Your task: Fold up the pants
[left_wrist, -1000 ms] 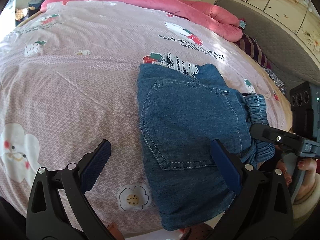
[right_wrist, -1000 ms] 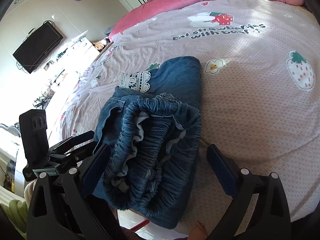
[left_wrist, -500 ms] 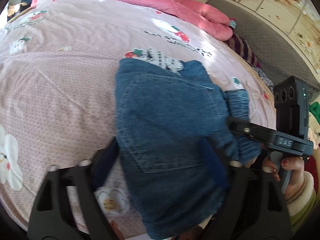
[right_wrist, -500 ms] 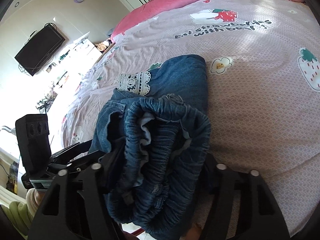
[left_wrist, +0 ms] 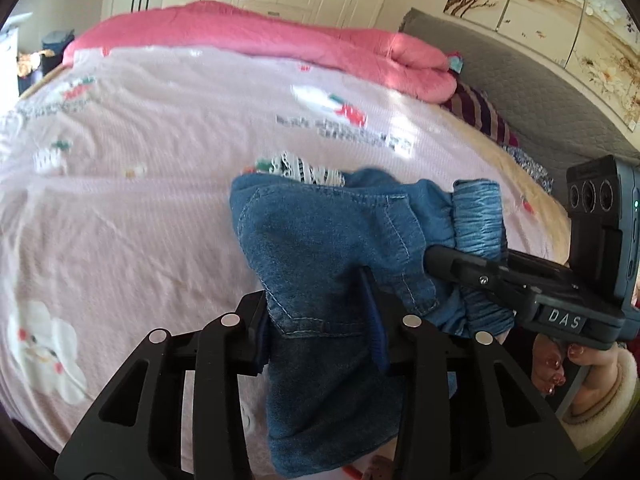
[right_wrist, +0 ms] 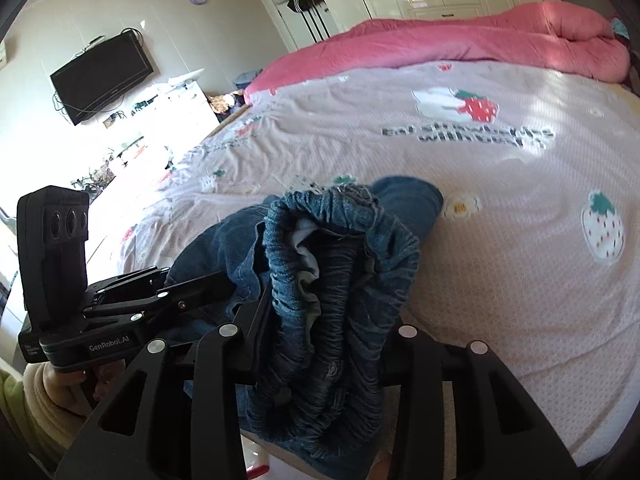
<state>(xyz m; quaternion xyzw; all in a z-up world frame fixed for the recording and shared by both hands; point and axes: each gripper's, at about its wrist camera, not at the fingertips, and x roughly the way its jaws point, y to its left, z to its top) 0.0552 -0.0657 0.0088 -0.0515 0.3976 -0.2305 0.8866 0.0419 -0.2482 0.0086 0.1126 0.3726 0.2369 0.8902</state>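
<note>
With both sets of jaws just closed on cloth, the left gripper (left_wrist: 320, 320) and right gripper (right_wrist: 324, 344) pinch the near end of the jeans (left_wrist: 320, 240), whose length runs away across the bedsheet (left_wrist: 140, 180) toward the pink quilt (left_wrist: 260, 40).

The right gripper (right_wrist: 324, 344) has just been closing its jaws; they now clamp the gathered elastic waistband of the denim pants (right_wrist: 340, 280), which bunch up between them. The far end of the pants rests on the pink strawberry-print bedsheet (right_wrist: 500, 240). At lower left, the left gripper (right_wrist: 188, 288) grips the pants' side edge. A pink quilt (right_wrist: 460, 44) lies along the far side of the bed; a television (right_wrist: 102, 76) hangs on the wall
</note>
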